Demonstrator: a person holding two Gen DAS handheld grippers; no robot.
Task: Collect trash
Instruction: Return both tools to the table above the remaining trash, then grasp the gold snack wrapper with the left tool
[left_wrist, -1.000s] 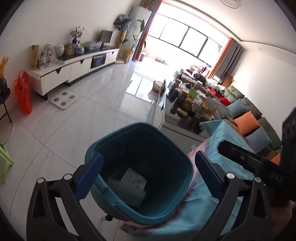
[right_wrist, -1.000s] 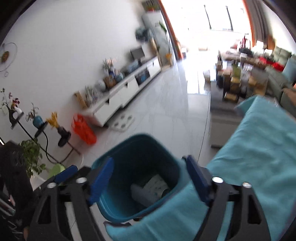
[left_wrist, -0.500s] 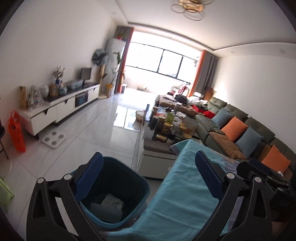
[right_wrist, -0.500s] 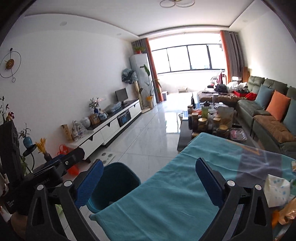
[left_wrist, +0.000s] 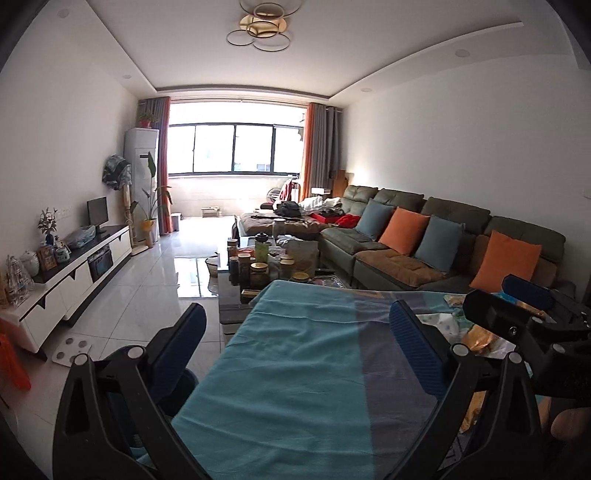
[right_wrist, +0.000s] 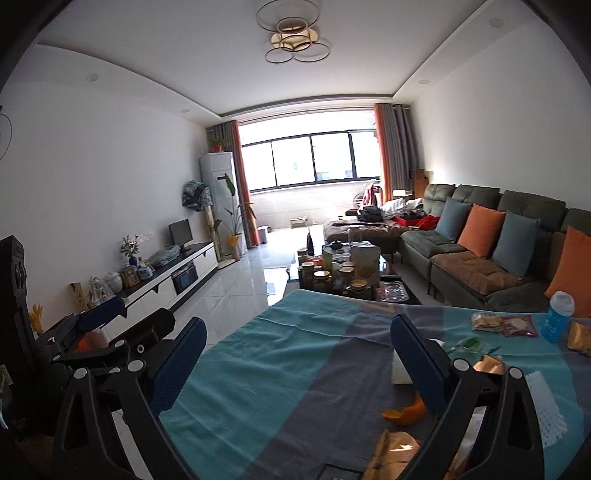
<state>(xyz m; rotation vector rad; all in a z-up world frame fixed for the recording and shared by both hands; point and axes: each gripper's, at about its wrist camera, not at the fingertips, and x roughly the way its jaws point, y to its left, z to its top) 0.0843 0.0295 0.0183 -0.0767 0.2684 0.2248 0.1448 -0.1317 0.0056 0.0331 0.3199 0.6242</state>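
With both grippers up over the tabletop (right_wrist: 295, 369) and nothing in either, I'm between pickups, w/ more trash to fetch.

Far left, the teal bin (left_wrist: 173, 384) is mostly hidden behind my left gripper's (left_wrist: 295, 347) near finger, down on the floor by the tabletop's left edge. That gripper's jaws stand wide apart, only blue-grey cloth showing between them.

Middle: bare cloth, nothing to collect there.

Right side is where the trash lies. My right gripper (right_wrist: 297, 354) is spread as wide as it goes, having just been opening, w/ nothing between the jaws. Just beside its right finger: an orange peel (right_wrist: 404, 411), a white tissue (right_wrist: 400, 373), and a white foam net (right_wrist: 546, 410). Farther back, snack packets (right_wrist: 504, 325) and a blue bottle (right_wrist: 557, 319), upright.

Next move, I'd say: swing the right gripper to the right & down onto the peel or tissue, close gently (soft, thin stuff), then carry it left to the bin.
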